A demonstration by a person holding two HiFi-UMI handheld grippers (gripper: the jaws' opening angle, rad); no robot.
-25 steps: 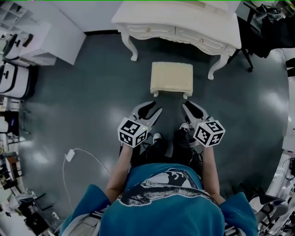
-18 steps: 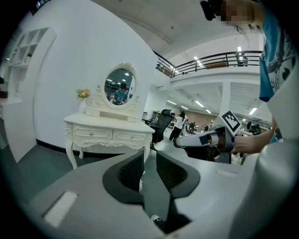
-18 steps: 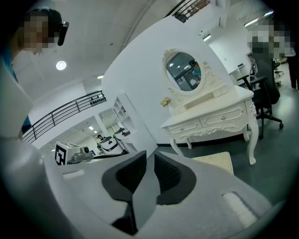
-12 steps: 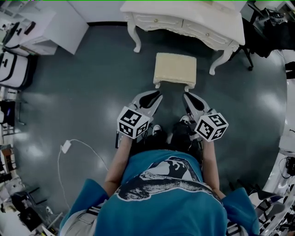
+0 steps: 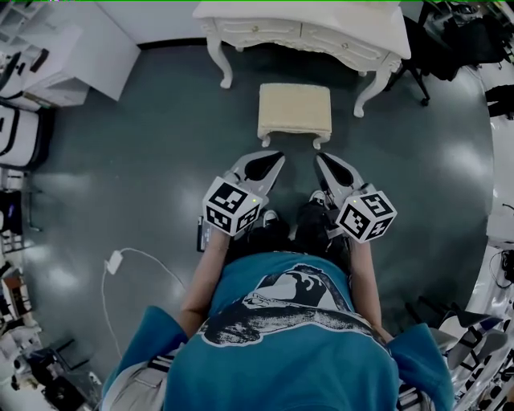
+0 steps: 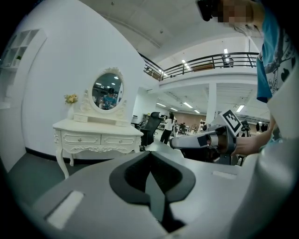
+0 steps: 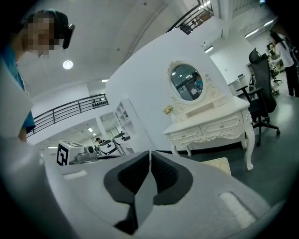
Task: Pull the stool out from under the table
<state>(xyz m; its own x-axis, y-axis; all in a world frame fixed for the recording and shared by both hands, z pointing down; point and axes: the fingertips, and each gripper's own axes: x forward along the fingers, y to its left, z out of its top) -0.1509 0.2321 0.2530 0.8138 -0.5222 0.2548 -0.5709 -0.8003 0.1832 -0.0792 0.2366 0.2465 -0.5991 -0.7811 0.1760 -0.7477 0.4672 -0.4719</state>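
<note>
Closing both pairs of jaws on nothing, with the stool already free.
A second ago your left gripper [image 5: 271,160] and right gripper [image 5: 325,163] had their fingers a little apart; now both pairs are pressed together and hold nothing. The stool [image 5: 295,111] stands on the floor in front of the table [image 5: 321,20], not under it, near the gripper tips but not touched. I judge the pulling is done and you are finishing.
</note>
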